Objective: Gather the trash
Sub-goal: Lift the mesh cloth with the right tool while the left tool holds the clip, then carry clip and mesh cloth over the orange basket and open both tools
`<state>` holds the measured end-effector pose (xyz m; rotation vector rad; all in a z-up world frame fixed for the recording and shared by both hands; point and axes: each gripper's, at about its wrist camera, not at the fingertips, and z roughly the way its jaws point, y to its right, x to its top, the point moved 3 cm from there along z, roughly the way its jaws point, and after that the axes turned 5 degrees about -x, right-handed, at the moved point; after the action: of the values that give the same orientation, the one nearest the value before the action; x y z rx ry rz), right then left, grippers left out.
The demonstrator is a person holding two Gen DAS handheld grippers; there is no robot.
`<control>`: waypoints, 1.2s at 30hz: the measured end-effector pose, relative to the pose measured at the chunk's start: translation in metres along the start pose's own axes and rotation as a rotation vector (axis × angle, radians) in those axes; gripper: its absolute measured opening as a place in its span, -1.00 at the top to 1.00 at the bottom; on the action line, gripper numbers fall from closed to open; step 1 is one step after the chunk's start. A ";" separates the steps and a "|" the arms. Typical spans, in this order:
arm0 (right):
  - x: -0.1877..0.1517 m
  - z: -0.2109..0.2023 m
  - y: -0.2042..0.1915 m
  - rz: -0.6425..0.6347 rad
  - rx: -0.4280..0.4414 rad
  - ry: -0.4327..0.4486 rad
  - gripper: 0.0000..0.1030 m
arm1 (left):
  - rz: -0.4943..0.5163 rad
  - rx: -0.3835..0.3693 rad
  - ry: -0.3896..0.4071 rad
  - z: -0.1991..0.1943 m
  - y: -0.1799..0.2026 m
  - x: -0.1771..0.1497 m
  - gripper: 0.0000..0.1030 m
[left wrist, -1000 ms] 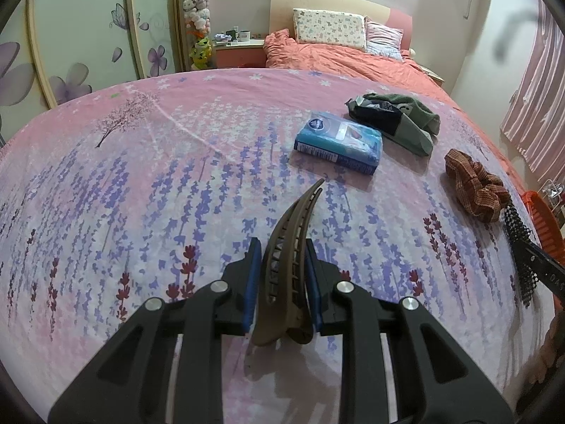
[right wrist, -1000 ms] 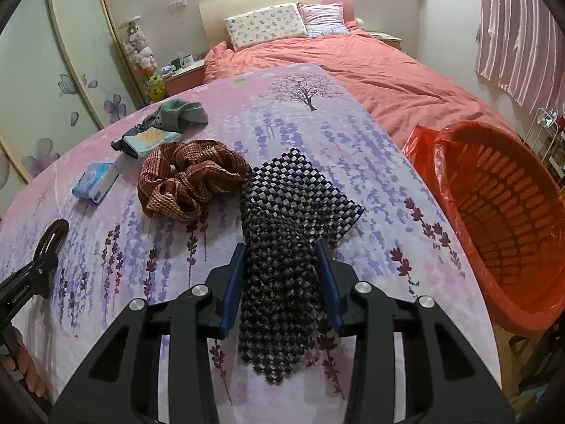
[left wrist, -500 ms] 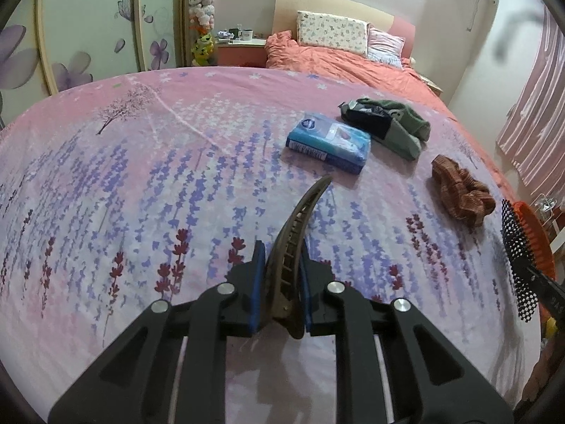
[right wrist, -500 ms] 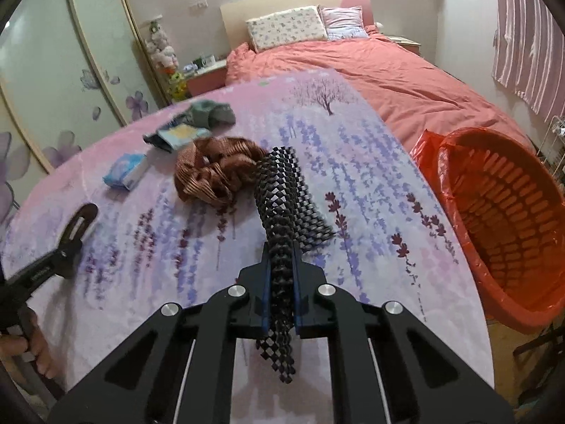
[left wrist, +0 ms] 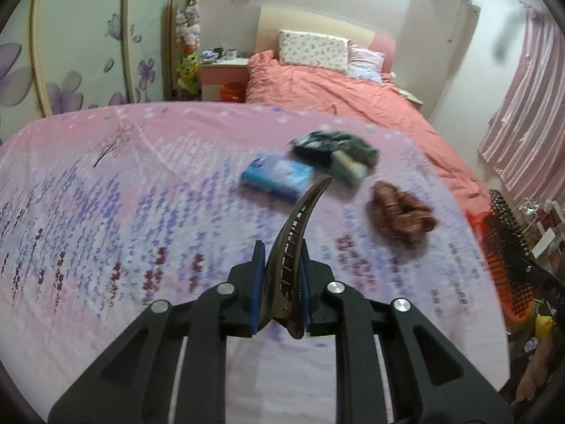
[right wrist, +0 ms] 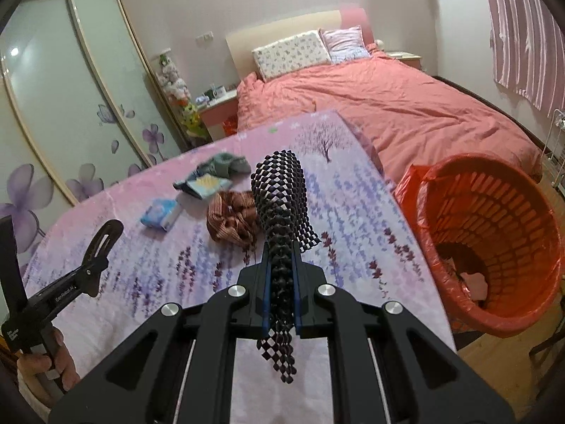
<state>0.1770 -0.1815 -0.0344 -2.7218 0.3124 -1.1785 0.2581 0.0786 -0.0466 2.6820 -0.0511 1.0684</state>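
Observation:
My left gripper (left wrist: 280,291) is shut on a brown curved hair clip (left wrist: 300,226) and holds it above the pink flowered table (left wrist: 106,212). My right gripper (right wrist: 280,291) is shut on a black-and-white checkered cloth (right wrist: 280,205), lifted off the table. The orange basket (right wrist: 494,240) lined with a red bag stands on the floor to the right of the table. A brown scrunchie (right wrist: 231,221), a blue tissue pack (right wrist: 160,213) and a green-and-dark bundle (right wrist: 212,173) lie on the table.
A bed with a salmon cover (right wrist: 388,106) is beyond the table. Wardrobe doors with flower prints (right wrist: 70,123) stand at the left. The table's right edge (right wrist: 406,219) runs beside the basket. Striped curtains (left wrist: 522,123) hang at the right.
Both grippers have risen with their loads. The checkered cloth now hangs clear of the table, and the left gripper has swung right toward the basket side.

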 end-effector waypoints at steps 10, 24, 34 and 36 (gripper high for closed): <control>0.013 -0.035 0.034 0.051 -0.011 0.075 0.82 | 0.063 -0.101 0.047 -0.023 0.074 0.015 0.65; 0.025 -0.060 0.138 0.182 -0.093 0.145 0.82 | 0.203 -0.337 0.006 0.001 0.226 0.007 0.65; 0.034 -0.038 0.209 0.290 -0.138 0.136 0.82 | 0.299 -0.448 -0.109 0.062 0.336 -0.015 0.64; 0.036 -0.030 0.218 0.304 -0.137 0.127 0.79 | 0.318 -0.447 -0.136 0.079 0.353 -0.019 0.63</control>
<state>0.1509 -0.4033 -0.0385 -2.5893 0.8192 -1.2825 0.2527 -0.2830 -0.0369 2.3727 -0.6778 0.8278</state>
